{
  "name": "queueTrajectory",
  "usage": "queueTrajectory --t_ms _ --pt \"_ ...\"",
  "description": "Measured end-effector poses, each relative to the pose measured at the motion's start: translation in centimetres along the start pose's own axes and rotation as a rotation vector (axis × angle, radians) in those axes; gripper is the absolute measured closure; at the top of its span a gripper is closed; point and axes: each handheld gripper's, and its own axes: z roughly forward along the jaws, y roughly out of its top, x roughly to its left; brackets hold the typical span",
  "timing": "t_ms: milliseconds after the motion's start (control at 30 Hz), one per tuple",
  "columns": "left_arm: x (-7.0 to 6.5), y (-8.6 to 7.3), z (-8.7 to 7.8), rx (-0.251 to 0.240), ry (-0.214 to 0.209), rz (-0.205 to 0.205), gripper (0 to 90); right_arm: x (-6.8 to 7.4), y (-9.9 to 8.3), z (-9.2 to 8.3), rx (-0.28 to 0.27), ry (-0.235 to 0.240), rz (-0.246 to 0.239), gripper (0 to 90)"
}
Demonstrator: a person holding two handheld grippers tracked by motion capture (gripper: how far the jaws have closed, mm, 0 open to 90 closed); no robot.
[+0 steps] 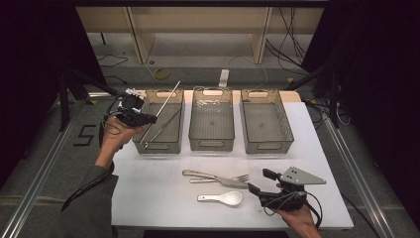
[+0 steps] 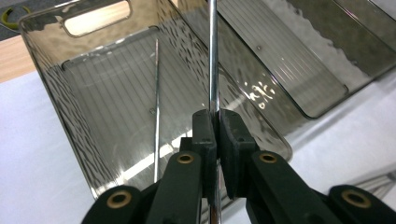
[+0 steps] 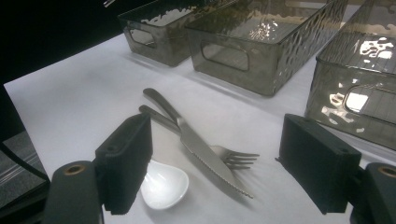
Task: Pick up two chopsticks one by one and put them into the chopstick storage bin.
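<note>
My left gripper (image 1: pixel 148 119) (image 2: pixel 216 116) hovers over the left grey bin's (image 1: pixel 171 144) (image 2: pixel 70 107) near-left corner, shut on a thin metal chopstick (image 1: pixel 169 97) (image 2: pixel 213 70). The chopstick slants up and away above the bin. A second chopstick (image 1: pixel 163 126) (image 2: pixel 156 107) lies on that bin's floor. My right gripper (image 1: pixel 260 181) (image 3: pixel 222 163) rests open near the table's front right, with nothing between its fingers. In front of it lie a knife (image 1: pixel 225 179) (image 3: pixel 205 151) crossed over a fork (image 1: pixel 241 177) (image 3: pixel 236 160), and a white spoon (image 1: pixel 223 198) (image 3: pixel 163 184).
Two more grey bins, the middle (image 1: pixel 211 144) (image 3: pixel 243 51) and the right (image 1: pixel 267 146) (image 3: pixel 355 93), stand in a row beside the left one, both with bare floors. The white table (image 1: pixel 148 193) runs to edges at left and front. Cables lie on the floor behind.
</note>
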Motion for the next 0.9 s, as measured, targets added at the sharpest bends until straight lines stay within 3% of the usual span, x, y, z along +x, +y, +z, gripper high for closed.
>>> queueTrajectory --t_ms 233,467,900 --pt "1.2 0.2 1.0 -0.003 0.017 -0.033 84.9 0.0 0.0 0.0 0.0 0.0 -0.001 26.5" --pt "1.6 0.8 1.9 -0.002 0.058 -0.025 84.9 0.0 0.0 0.0 0.001 0.001 -0.001 26.5" --pt "2.6 0.3 3.5 0.001 0.074 -0.034 84.9 0.0 0.0 0.0 0.001 0.003 0.0 26.5"
